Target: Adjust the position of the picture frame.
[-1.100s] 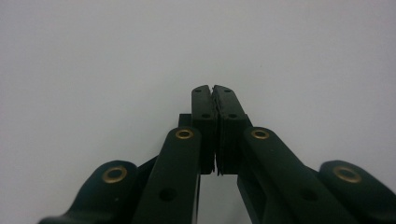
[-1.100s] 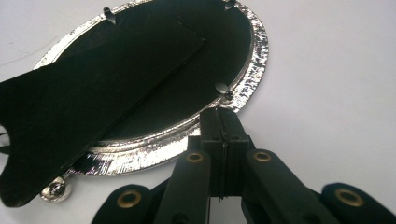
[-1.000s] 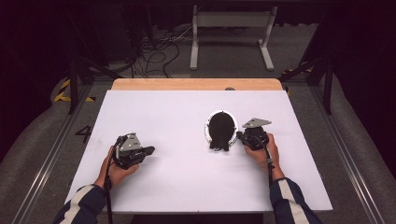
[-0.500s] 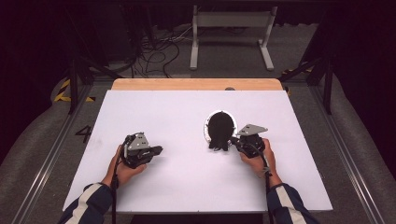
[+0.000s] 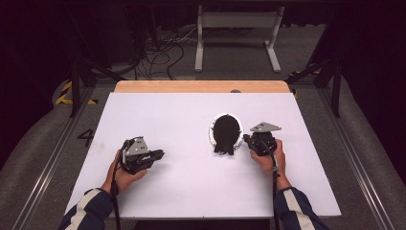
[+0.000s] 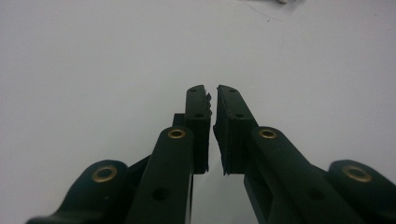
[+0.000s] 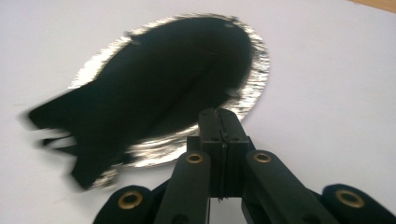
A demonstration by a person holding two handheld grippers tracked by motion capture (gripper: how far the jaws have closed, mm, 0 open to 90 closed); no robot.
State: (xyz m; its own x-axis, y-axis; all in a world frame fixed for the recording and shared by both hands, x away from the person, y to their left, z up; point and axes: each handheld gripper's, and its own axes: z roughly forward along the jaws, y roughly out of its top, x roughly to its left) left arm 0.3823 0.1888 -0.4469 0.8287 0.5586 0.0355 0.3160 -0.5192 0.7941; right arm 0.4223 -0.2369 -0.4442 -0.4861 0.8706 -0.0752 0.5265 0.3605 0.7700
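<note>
**Black shape lying on silver disc, right gripper beside it**

While the white table [image 5: 191, 191] is taking up most of the high view, a person is sitting at its near edge with striped sleeves coming in from the bottom, a gripper in each hand. A strip of bare wood [image 5: 201, 86] is running along the table's far edge, and beyond it cables [image 5: 158, 52] are lying on the floor by a pale metal stand [image 5: 238, 36].

Right of the table's middle, a silver disc [image 5: 211, 134] is lying flat, and a black shape [image 5: 225, 133] is resting on it, covering most of it; its ragged tail end is hanging over the disc's near rim onto the table. In the right gripper view the black shape [image 7: 154, 79] is blurred, and what it is made of cannot be told.

The right gripper [image 5: 247, 139] is sitting just beside the disc's right rim, pointing at it, its jaws pressed together with nothing between them. The left gripper [image 5: 160, 154] is well apart on the table's left side, pointing right, its jaws nearly together with a narrow gap and pinching nothing.
</note>
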